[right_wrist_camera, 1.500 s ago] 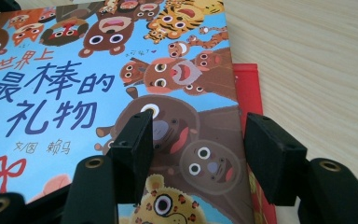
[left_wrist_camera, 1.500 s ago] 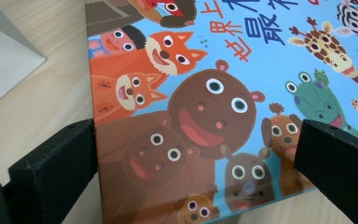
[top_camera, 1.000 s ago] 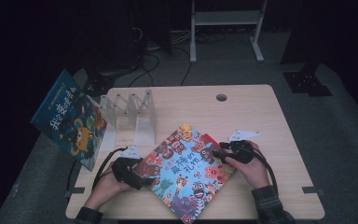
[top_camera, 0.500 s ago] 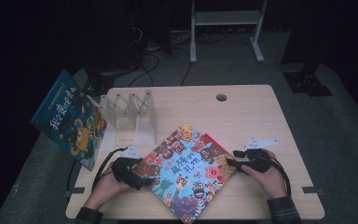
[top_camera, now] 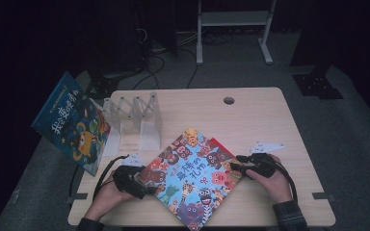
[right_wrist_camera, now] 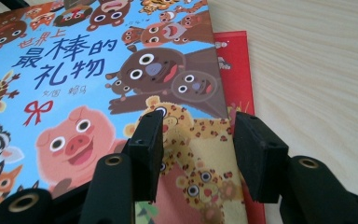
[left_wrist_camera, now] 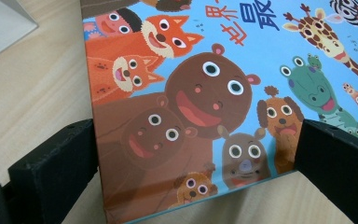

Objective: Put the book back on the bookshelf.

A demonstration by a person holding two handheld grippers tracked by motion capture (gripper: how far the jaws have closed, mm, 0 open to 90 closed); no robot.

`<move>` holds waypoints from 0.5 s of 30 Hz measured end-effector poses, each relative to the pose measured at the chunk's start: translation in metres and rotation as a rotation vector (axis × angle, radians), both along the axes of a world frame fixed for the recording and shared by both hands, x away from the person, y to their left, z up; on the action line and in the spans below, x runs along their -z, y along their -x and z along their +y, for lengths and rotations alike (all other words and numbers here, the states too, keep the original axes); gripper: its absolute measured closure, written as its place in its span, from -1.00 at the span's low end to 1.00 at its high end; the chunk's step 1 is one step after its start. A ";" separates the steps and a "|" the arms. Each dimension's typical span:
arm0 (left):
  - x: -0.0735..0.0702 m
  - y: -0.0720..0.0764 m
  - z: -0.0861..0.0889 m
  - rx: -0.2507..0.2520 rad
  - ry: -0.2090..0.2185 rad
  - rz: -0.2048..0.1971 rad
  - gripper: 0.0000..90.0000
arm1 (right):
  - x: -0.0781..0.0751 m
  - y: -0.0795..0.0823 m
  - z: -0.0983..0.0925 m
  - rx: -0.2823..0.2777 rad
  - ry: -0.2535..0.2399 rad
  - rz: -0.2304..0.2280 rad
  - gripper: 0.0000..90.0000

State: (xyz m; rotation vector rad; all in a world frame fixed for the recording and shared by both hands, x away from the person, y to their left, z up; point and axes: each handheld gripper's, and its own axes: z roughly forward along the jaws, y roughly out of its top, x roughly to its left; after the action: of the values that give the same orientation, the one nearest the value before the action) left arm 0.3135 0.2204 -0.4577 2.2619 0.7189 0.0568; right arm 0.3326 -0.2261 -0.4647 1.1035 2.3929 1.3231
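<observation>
Both forearms come in low, hands wrapped around the grippers, which point inward toward each other. The left gripper (top_camera: pixel 142 185) lies level with its fingers (left_wrist_camera: pixel 51 163) spread wide. The right gripper (top_camera: pixel 235 162) has its fingers (right_wrist_camera: pixel 256 149) half apart; they have just been closing.

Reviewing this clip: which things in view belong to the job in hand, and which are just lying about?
In the job:
- animal picture book, flat on the table
- red book beneath it
- left claw, open at the book's corner
- right claw, jaws just closing, over the book's edge

Lying about:
- clear book rack
- blue book leaning off the table's left edge
</observation>
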 end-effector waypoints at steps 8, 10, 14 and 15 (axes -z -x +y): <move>0.002 0.010 0.001 0.009 0.011 0.026 -1.00 | -0.002 -0.010 0.013 -0.004 0.024 -0.022 0.19; 0.002 0.010 0.002 0.011 0.012 0.027 -1.00 | -0.003 -0.010 0.014 -0.005 0.023 -0.026 0.19; 0.001 0.009 0.001 0.018 0.007 0.022 -1.00 | -0.004 -0.008 0.009 0.003 0.028 -0.025 0.23; 0.001 0.009 0.001 0.018 0.007 0.019 -1.00 | -0.005 -0.007 0.008 0.006 0.026 -0.028 0.25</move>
State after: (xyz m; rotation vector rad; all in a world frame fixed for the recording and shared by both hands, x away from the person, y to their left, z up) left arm 0.3044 0.2213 -0.4586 2.2645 0.7080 0.0241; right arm 0.3394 -0.2185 -0.4593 1.0772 2.3782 1.2926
